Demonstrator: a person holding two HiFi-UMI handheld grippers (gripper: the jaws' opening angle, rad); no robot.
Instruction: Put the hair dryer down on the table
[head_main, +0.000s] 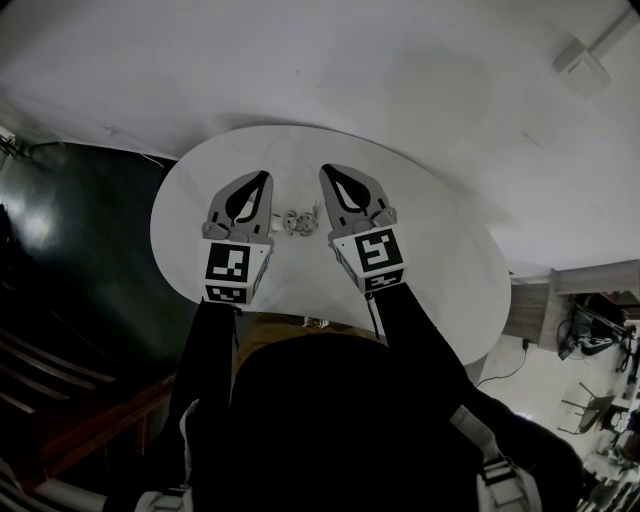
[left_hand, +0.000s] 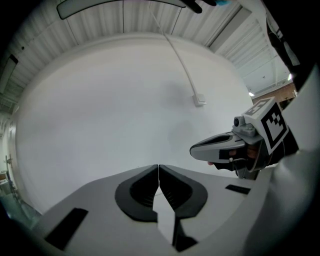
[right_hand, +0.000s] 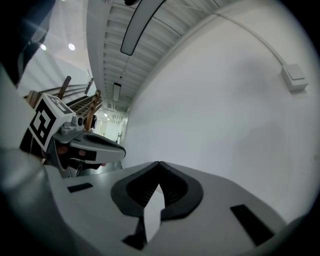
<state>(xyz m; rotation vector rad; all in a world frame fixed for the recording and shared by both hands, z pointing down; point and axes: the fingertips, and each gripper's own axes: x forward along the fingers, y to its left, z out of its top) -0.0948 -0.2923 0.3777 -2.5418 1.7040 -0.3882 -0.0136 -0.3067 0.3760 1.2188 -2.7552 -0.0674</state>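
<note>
Left tongs (head_main: 266, 176): jaws together, tips meeting, nothing between them; I hold them over the left half of the desk, tips toward its far edge.
Right tongs (head_main: 325, 170): jaws shut too, empty (their own view shows the dark pads closed to a point); held over the desk just right of the left pair, side by side with it.
Desk (head_main: 430, 250): white, rounded top, its far edge toward the pale wall.
Hair dryer: I cannot pick it out for certain.
Pale tangle (head_main: 295, 221): the one small thing lying on the desk; it looks like coiled cord. It lies between my two tongs, in the left half of the desk, about midway between the far edge and the near edge. Neither pair touches it as far as I can see.
Marker cubes: one at the back of each pair, left (head_main: 238, 270) and right (head_main: 368, 253), near the desk's near edge.
Sleeves (head_main: 212, 350): black, running back from the cubes toward me.
Wall (left_hand: 100, 110): plain white ahead of both tongs, with a thin cable duct ending in a small box (left_hand: 199, 100).
Floor (head_main: 80, 250): dark, beyond the desk's left edge.
</note>
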